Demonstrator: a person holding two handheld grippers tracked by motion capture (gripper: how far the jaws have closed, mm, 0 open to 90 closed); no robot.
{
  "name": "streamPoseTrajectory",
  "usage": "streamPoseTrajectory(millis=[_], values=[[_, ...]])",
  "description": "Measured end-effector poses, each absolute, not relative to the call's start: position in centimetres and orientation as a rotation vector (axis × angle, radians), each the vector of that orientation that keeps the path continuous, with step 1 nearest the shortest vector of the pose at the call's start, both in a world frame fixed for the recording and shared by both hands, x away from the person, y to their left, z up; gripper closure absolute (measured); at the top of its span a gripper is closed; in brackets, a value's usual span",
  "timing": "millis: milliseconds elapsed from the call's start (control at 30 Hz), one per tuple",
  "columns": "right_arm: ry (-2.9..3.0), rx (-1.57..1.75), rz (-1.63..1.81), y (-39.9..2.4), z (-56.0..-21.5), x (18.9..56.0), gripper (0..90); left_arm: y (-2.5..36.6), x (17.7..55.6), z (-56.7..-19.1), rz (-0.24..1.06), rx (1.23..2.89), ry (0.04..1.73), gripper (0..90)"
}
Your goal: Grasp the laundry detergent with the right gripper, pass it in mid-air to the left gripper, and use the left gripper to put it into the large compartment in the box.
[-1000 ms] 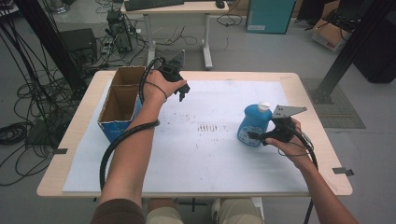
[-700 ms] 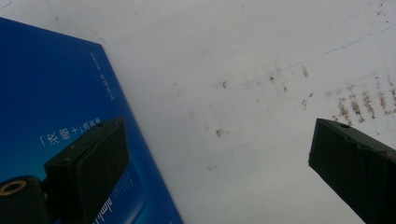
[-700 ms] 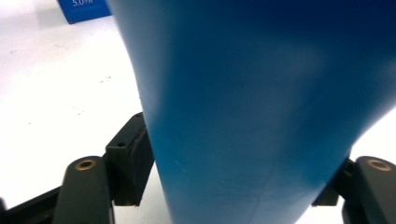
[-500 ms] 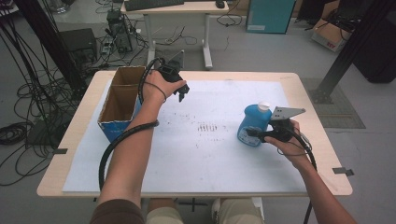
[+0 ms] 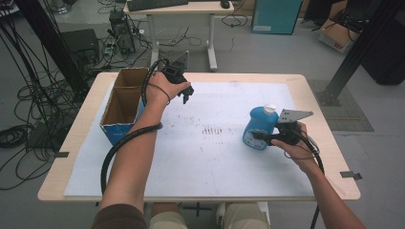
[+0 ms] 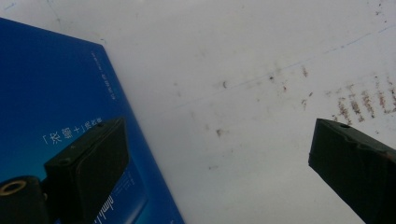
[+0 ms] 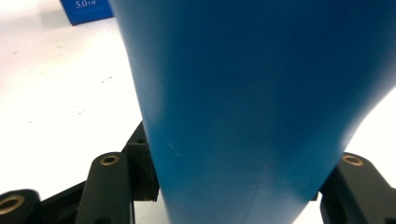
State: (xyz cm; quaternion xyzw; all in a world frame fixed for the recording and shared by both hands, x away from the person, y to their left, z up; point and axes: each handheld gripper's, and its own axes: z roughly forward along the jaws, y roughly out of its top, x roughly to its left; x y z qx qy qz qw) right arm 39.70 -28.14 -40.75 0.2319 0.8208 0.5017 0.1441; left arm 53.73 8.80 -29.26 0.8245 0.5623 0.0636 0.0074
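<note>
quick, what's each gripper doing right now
left gripper: open, holding nothing, beside the cardboard box.
right gripper: just closed on the blue bottle, fingers pressing its sides.

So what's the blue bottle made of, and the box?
The blue bottle looks like plastic: a smooth, slightly glossy wall in one even colour, with a white cap. The box looks like cardboard: plain brown, dull inside walls with thin folded edges and a blue printed outside. Neither can be told for certain by look alone.

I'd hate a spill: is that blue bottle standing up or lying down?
Upright: the blue bottle stands on the white table sheet, white cap on top, right gripper clamped on it.
</note>
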Motion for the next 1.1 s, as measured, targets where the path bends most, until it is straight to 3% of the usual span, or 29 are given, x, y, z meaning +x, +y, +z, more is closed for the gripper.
streamPoseTrajectory(millis=[1100], values=[[2.377,0.667,1.433,-28.12,-40.64,39.71,43.3,8.5,53.64,-29.04,0.207,2.588,1.744,5.6]])
